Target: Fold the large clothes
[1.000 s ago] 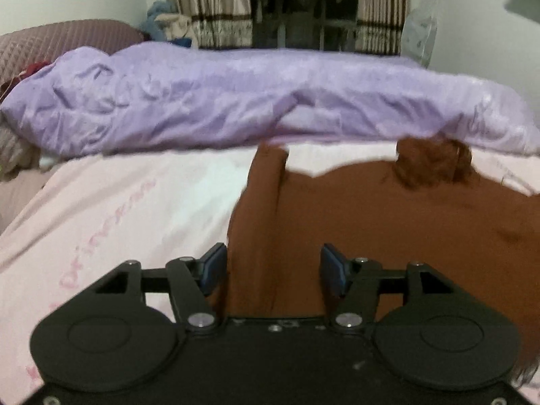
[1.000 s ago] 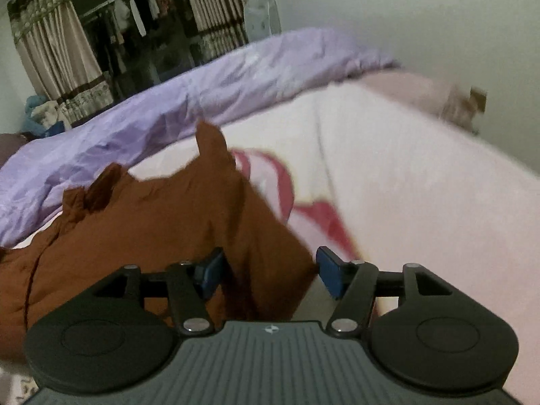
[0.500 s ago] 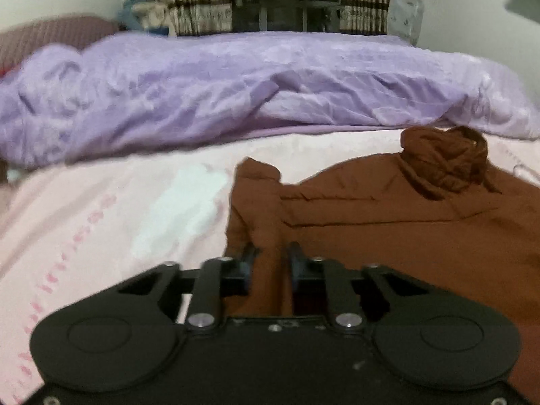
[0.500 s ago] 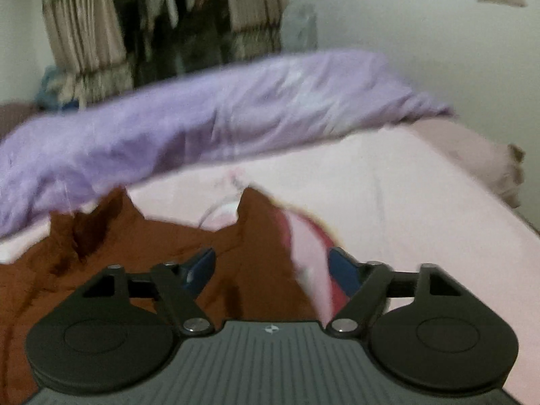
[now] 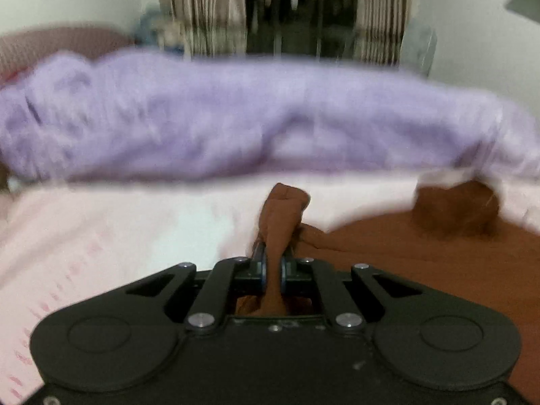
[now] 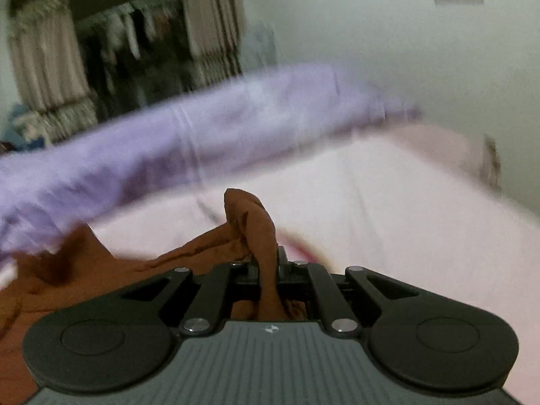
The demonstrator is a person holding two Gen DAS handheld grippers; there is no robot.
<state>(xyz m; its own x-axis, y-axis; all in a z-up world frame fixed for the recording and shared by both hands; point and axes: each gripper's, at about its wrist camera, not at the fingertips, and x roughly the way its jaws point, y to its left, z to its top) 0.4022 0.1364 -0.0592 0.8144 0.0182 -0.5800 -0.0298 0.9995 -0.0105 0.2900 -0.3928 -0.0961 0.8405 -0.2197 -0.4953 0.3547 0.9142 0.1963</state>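
Pinched in left tongs (image 5: 273,271) and right tongs (image 6: 269,270): bunched folds of brown garment (image 5: 422,263), spread between them over bed (image 5: 118,222).

Left tool (image 5: 273,271): black body, round side discs, silver screws, blue pads. Right tool (image 6: 269,270): black arms, grey ribbed top, small white mark at 6 o'clock.

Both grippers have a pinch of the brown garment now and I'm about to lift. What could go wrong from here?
1. The left gripper and right gripper each hold only a narrow bunched ridge of the brown garment; a quick lift could pull it free.
2. The purple duvet lies just behind, so a swing toward it may snag or drag it.
3. The garment's bunched lump near the duvet may stay crumpled and spoil the fold.
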